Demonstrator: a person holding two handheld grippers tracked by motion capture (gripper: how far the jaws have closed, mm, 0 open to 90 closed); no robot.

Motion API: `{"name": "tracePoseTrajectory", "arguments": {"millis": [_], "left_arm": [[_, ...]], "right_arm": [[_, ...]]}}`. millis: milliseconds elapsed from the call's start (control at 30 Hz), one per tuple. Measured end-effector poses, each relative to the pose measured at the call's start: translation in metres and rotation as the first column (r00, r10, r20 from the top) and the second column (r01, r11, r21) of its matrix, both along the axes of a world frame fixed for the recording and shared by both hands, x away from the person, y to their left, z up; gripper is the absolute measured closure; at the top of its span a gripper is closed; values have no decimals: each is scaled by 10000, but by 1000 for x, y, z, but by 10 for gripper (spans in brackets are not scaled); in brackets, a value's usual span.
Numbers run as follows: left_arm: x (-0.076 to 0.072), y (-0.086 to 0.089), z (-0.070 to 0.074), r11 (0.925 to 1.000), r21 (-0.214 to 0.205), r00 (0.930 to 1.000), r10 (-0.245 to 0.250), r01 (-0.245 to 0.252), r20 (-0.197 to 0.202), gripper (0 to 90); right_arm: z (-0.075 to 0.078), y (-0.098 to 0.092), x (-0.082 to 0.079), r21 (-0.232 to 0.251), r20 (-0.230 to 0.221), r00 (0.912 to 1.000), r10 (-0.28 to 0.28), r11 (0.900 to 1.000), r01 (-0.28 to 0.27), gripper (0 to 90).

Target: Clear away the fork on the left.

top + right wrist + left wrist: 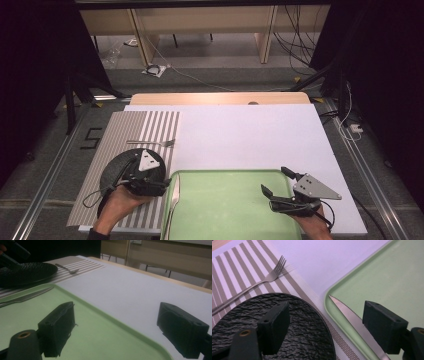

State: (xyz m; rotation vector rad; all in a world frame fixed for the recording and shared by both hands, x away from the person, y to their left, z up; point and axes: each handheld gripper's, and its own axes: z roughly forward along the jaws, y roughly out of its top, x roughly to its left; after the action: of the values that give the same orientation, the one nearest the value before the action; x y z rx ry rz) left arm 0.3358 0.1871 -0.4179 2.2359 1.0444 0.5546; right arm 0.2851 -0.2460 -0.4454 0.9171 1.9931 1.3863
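Note:
A black textured plate lies on a striped placemat, with a silver fork just beyond it. To the right of them is a green tray, and a serrated knife lies along its left edge. My left gripper is open, one jaw above the plate and the other above the knife, holding nothing. My right gripper is open and empty over the tray's right rim.
A white sheet covers the table beyond the tray. The wooden table edge shows at the far side. Metal rails run along both sides, and cables lie on the floor behind.

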Motion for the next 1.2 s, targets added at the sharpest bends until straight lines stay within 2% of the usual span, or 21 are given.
{"name": "tracePoseTrajectory", "arguments": {"millis": [400, 500, 567, 700, 933, 1033, 1100, 1200], "left_arm": [[19, 4, 8, 9996, 129, 9995, 247, -250, 198, 217], [25, 5, 9, 9993, 234, 9995, 280, -283, 149, 217], [29, 6, 11, 9983, 479, 9994, 312, -317, 111, 216], [40, 9, 14, 9980, 392, 9986, 498, -504, 156, 217], [62, 15, 14, 9962, 766, 9988, 432, -414, -217, 225], [76, 22, 16, 9974, 627, 9979, 380, -347, -520, 227], [82, 23, 16, 9940, 1039, 9977, 398, -340, -549, 229], [89, 25, 17, 9943, 1024, 9972, 362, -295, -647, 230]], "right_arm": [[0, 0, -1, -2, 20, 10000, 27, 10000, -27, 156], [1, 1, -1, 15, 38, 10000, 15, 10000, -16, 156], [1, 0, -2, -72, -17, 10000, 13, 10000, -13, 156], [1, 1, -2, 0, 60, 10000, 34, 10000, -34, 156], [1, 2, -1, -37, 31, 10000, 84, 10000, -84, 156], [1, 1, -1, 0, 30, 10000, 65, 10000, -65, 157], [1, 1, -1, 6, 31, 10000, 61, 10000, -61, 156], [1, 2, -1, -15, 22, 10000, 84, 10000, -84, 157]]}}
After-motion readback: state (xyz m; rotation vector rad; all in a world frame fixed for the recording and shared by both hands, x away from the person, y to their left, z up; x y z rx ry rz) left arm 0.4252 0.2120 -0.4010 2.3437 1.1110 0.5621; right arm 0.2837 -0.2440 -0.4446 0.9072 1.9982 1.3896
